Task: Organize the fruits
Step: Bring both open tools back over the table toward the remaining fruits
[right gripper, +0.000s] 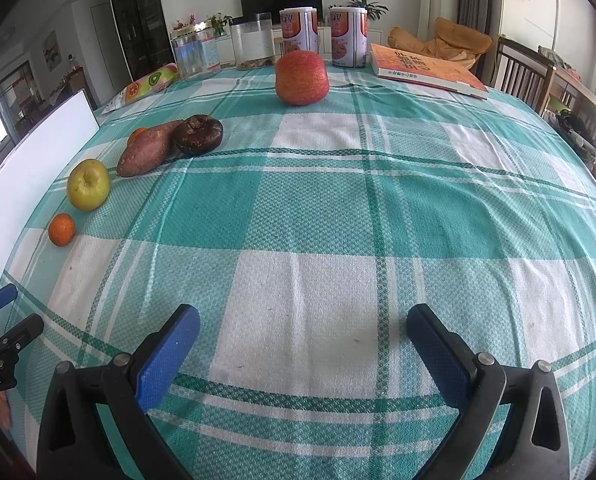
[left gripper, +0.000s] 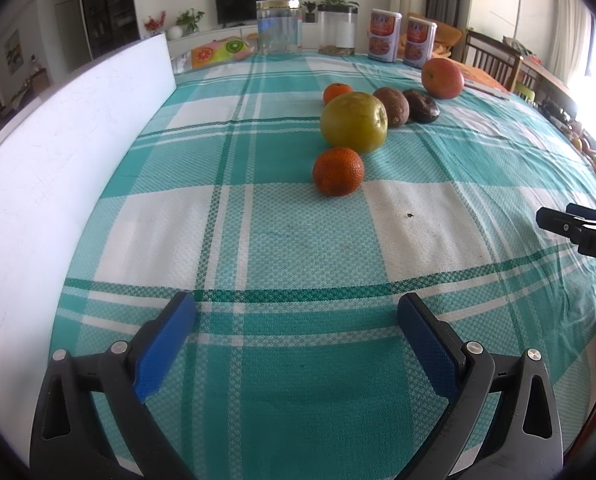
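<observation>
On the teal plaid tablecloth (left gripper: pixel 298 240) a row of produce lies ahead: a near mandarin (left gripper: pixel 338 171) (right gripper: pixel 61 229), a green apple (left gripper: pixel 354 121) (right gripper: pixel 88 184), a sweet potato (left gripper: pixel 392 105) (right gripper: pixel 148 147), a dark mangosteen (left gripper: pixel 421 105) (right gripper: pixel 198 135), a far mandarin (left gripper: pixel 337 91) (right gripper: pixel 139 132) and a large red apple (left gripper: pixel 442 78) (right gripper: pixel 302 77). My left gripper (left gripper: pixel 296 314) is open and empty, short of the near mandarin. My right gripper (right gripper: pixel 304 326) is open and empty over the cloth (right gripper: pixel 338 220), far from the fruit.
A white board (left gripper: pixel 58 152) (right gripper: pixel 30 160) stands along the left table edge. Jars (left gripper: pixel 279 26) (right gripper: pixel 254 42), two cans (left gripper: pixel 384 35) (right gripper: pixel 298 26), a fruit-print packet (right gripper: pixel 150 82) and an orange book (right gripper: pixel 426 66) line the back. Chairs (right gripper: pixel 526 72) stand at the right.
</observation>
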`<act>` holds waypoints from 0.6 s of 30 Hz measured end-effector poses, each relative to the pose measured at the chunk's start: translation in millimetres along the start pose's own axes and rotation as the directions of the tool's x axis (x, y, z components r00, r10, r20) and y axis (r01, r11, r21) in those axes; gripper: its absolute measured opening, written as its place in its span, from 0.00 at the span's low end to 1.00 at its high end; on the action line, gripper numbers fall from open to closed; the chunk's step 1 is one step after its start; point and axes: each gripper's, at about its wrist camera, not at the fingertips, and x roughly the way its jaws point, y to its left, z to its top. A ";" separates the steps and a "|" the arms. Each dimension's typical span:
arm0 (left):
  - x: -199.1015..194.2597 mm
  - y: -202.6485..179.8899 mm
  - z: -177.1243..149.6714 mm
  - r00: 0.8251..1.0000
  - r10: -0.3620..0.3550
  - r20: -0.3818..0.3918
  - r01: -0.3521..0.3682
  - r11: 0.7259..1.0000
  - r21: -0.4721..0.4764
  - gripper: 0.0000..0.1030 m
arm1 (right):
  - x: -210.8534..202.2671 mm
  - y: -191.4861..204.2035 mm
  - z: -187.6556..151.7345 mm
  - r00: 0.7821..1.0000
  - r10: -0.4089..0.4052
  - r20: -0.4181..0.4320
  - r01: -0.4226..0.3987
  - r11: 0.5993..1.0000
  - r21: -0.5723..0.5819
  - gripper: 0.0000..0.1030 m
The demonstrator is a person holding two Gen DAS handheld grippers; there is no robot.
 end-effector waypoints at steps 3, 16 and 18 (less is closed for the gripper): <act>-0.1 0.0 0.0 1.000 0.000 0.000 0.000 1.000 0.000 0.98 | 0.0 -0.4 -0.1 1.000 -0.001 0.000 0.001 1.000 0.000 1.00; 0.5 1.2 1.0 1.000 0.009 -0.003 -0.009 1.000 -0.004 1.00 | -1.6 -2.0 -0.2 1.000 0.021 0.007 -0.021 1.000 0.015 1.00; 0.4 1.2 0.9 1.000 0.009 -0.003 -0.009 1.000 -0.004 1.00 | -2.1 -3.1 -0.2 1.000 0.027 0.009 -0.027 0.999 0.019 1.00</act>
